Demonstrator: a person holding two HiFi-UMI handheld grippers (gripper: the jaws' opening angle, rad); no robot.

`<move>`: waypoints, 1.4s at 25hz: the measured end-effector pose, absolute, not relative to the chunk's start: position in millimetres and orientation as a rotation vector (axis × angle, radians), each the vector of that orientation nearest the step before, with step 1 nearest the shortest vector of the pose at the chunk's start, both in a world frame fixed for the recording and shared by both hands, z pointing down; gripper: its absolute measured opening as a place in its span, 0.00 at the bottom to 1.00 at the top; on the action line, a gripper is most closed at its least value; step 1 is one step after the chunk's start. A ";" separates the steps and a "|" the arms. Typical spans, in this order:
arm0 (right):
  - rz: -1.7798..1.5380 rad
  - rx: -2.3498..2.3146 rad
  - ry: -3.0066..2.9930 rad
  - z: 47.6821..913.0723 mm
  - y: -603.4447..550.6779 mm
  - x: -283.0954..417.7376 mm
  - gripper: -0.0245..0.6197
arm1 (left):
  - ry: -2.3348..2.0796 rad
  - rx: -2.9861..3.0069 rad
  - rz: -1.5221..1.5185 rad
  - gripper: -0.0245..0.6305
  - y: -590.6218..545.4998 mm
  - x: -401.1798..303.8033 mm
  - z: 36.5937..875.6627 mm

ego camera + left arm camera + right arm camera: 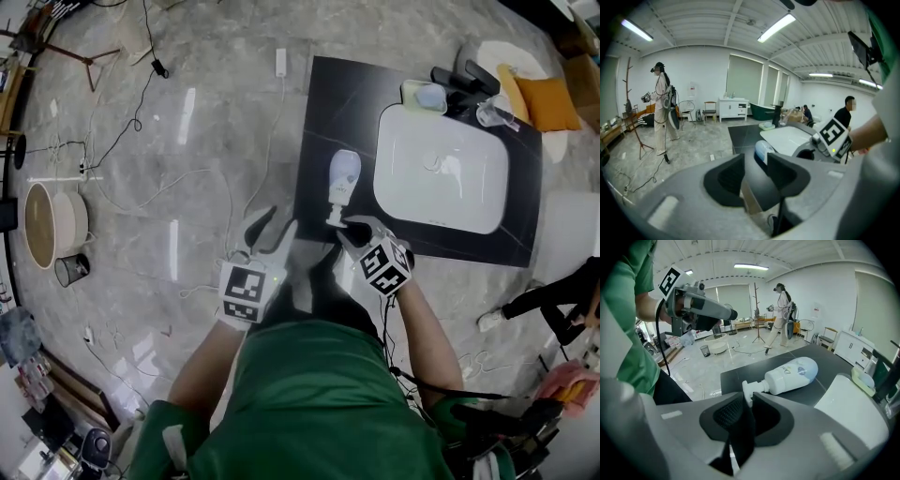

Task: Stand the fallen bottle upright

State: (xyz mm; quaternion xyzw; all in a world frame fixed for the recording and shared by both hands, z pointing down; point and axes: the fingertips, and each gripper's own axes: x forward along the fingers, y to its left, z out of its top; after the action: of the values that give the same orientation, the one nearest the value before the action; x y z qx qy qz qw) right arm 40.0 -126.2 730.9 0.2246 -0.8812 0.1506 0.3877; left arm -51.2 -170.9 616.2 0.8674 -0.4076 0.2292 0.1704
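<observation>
pump bottle [792, 373]: lying on its side on black bench [323, 94], just beside white basin [441, 169], pump pointing toward the person. right claw [747, 397]: pinching the pump head, jaws nearly together. left claw [756, 161]: hanging open, holding nothing. risk: gripping only the narrow pump, likely swivelling or slipping during tipping, bottle rolling away.

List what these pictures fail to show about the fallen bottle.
- Left gripper view: one jaw of the left tongs hides most of the bottle.
- Right gripper view: the right tongs, shut on the pump, cover its spout end.
- Head view: label print too small to read; the right tongs cover the pump's tip.
</observation>
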 end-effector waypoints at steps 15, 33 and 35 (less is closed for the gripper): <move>0.486 0.557 -2.349 682.2 -127.7 20.2 0.11 | -1.181 2.471 0.554 0.25 -174.3 -41.4 575.4; 0.953 0.702 -2.575 607.2 -153.5 21.0 0.11 | -1.313 2.548 0.524 0.25 -170.0 -37.9 508.7; 1.026 0.719 -2.595 600.9 -157.5 23.4 0.11 | -1.332 2.544 0.523 0.25 -169.9 -40.4 503.9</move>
State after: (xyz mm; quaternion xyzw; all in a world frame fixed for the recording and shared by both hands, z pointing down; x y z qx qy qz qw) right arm 23.4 -157.5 600.9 0.2474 -0.8930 0.3529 0.1296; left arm -40.4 -169.9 503.9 0.8662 -0.4535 0.1781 0.1113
